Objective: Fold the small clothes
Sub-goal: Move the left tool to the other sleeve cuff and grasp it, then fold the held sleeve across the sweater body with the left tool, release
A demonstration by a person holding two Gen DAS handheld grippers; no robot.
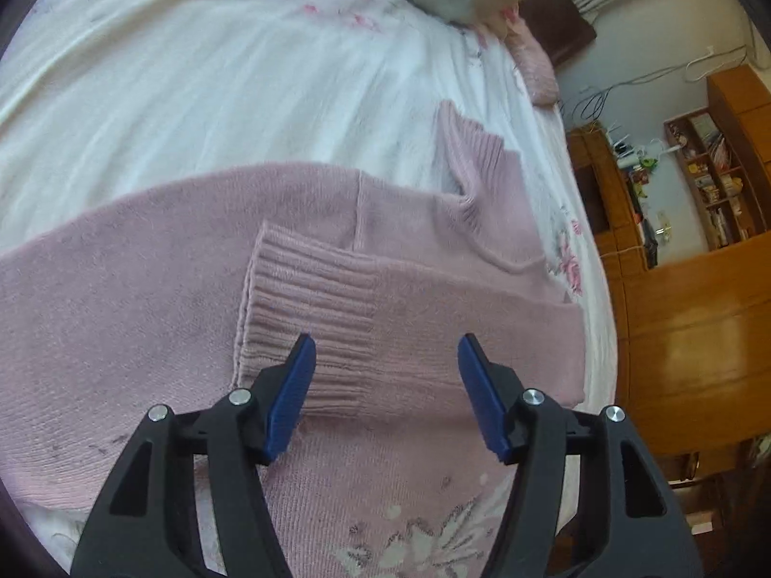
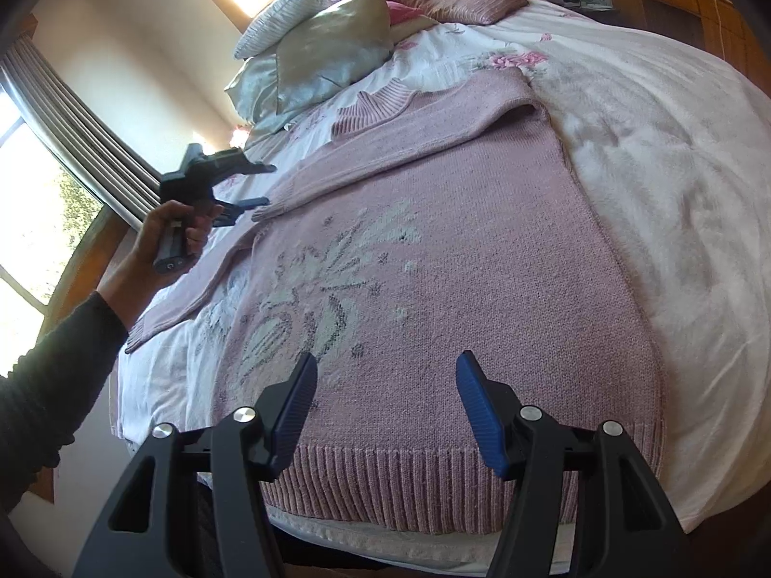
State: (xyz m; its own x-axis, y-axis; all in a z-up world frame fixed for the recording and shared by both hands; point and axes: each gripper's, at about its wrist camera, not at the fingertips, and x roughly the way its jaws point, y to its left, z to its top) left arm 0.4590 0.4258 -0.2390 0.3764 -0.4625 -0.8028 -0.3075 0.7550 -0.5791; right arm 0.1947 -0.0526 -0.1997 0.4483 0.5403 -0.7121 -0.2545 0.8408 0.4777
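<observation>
A pale pink knitted sweater [image 2: 433, 260] lies spread flat on a bed covered by a white bedspread [image 2: 674, 192] with pink flower prints. The knit is soft and slightly fuzzy, with a large white and grey flower pattern [image 2: 308, 298] worked into the body, a ribbed hem [image 2: 414, 486] at the near edge of the bed, and a ribbed turtleneck collar [image 2: 376, 106] at the far end, toward the pillows [image 2: 318, 48]. One sleeve is folded across the chest, and its ribbed cuff [image 1: 308, 318] rests on top of the body. My left gripper [image 1: 385, 385] hovers just above that cuff with its blue-padded fingers [image 1: 294, 395] spread apart, holding nothing. From the other camera I can see my left hand [image 2: 178, 236] wrapped around its handle, with a dark sleeve [image 2: 53, 385] on the arm. My right gripper [image 2: 385, 404] sits over the hem end of the sweater, its fingers likewise spread wide and empty. A second sleeve [image 2: 192, 289] lies along the sweater's side near the bed's edge. Wooden shelves [image 1: 713, 178] stand beyond the bed.
</observation>
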